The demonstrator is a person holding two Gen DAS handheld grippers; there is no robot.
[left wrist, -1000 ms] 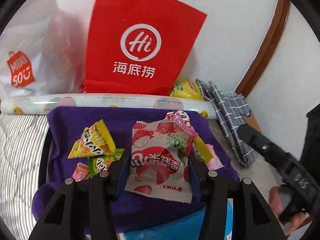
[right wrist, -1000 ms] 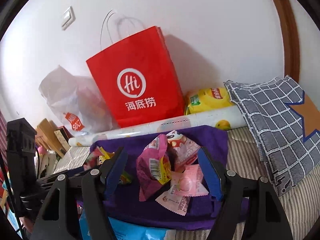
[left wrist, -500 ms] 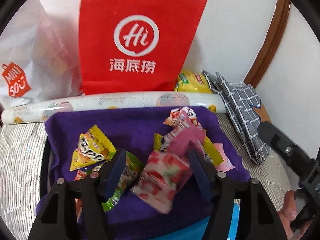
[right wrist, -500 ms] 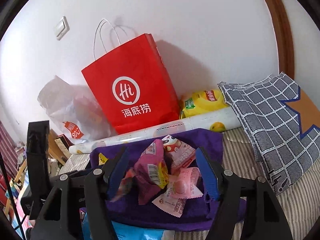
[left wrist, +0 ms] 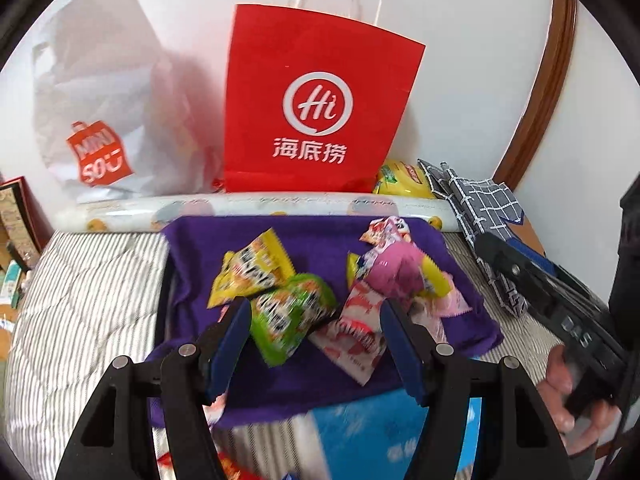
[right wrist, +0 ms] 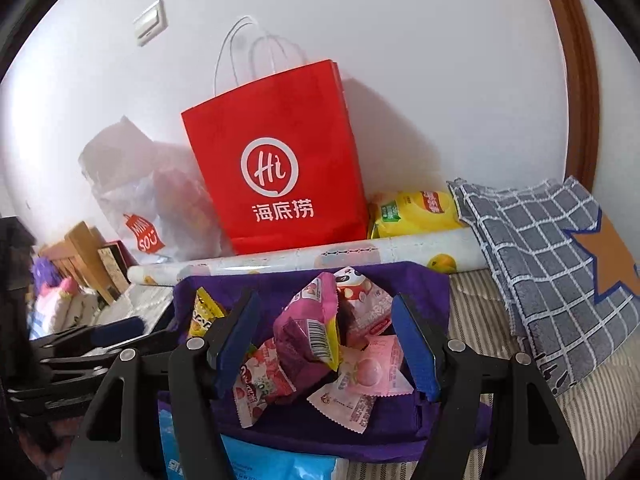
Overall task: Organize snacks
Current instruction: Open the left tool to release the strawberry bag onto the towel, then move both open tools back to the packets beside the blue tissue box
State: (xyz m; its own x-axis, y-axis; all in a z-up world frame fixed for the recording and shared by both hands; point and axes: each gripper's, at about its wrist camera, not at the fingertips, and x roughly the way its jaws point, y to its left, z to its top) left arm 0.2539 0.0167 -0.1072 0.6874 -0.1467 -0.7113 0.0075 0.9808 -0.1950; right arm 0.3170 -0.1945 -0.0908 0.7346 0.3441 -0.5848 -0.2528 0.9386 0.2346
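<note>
Crinkled foil snack packets lay heaped on a purple towel [left wrist: 280, 384]: a yellow packet [left wrist: 250, 270], a green packet [left wrist: 290, 316], a strawberry-printed white packet [left wrist: 354, 340] and a pink packet [right wrist: 306, 330]. Left hand-held gripper [left wrist: 316, 348] and right hand-held gripper [right wrist: 326, 346] both stood wide, empty. The towel covered a striped bed [left wrist: 88, 300]; a red paper bag [left wrist: 316, 104] leaned on the white wall.

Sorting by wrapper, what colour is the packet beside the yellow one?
Green packet, with black-and-white lettering; clearest in the left wrist view.

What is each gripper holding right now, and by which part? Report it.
Nothing is held. The left gripper and right gripper both stand open above the snack packets lying on the purple cloth.
</note>
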